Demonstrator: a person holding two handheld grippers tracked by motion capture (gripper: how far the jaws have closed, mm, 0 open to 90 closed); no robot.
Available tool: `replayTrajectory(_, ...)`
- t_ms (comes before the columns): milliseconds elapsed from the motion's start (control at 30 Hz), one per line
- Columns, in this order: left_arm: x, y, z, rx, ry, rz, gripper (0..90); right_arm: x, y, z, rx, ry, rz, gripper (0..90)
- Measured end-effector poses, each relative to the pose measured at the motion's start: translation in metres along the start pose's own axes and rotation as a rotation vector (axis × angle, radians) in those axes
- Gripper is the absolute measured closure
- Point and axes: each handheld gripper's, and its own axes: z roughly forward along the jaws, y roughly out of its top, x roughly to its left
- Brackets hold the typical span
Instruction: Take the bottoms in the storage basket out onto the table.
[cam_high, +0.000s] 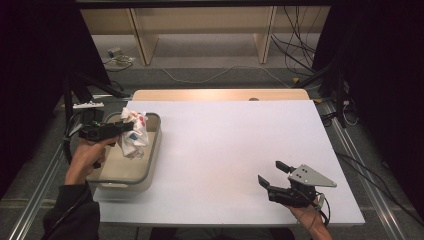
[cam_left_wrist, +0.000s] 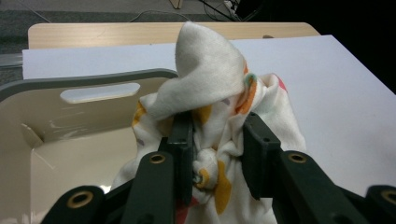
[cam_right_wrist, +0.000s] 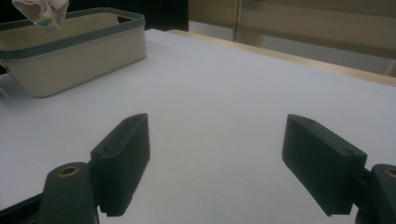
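my left hand-held gripper (cam_left_wrist: 217, 154), clamped on the bunched patterned cloth (cam_left_wrist: 210, 93), holds it over the cream bin (cam_high: 150, 165) at the counter's (cam_high: 240, 150) left edge, so next i lift clear while my right hand-held gripper (cam_high: 272, 172) waits wide open, empty.

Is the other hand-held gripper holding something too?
No, the right hand-held gripper is open above the bare white table.

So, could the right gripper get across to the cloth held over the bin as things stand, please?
Probably yes: the right gripper is open and holds nothing, and bare table lies between it and the cloth, which the left gripper holds above the bin.
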Motion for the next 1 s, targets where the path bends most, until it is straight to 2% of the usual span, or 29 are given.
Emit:
replayTrajectory(333,-0.004,0.002,-0.002,-0.026,-0.024,-0.001,67.6,0.0,0.0,0.0,0.001,0.0,0.0,24.1)
replayTrajectory(733,-0.013,0.005,-0.005,-0.062,-0.078,-0.004,67.6,0.0,0.0,0.0,-0.001,-0.001,0.0,24.1)
replayTrajectory(1000,-0.023,0.006,-0.002,-0.074,-0.115,0.005,67.6,0.0,0.0,0.0,-0.001,0.0,-0.001,24.1)
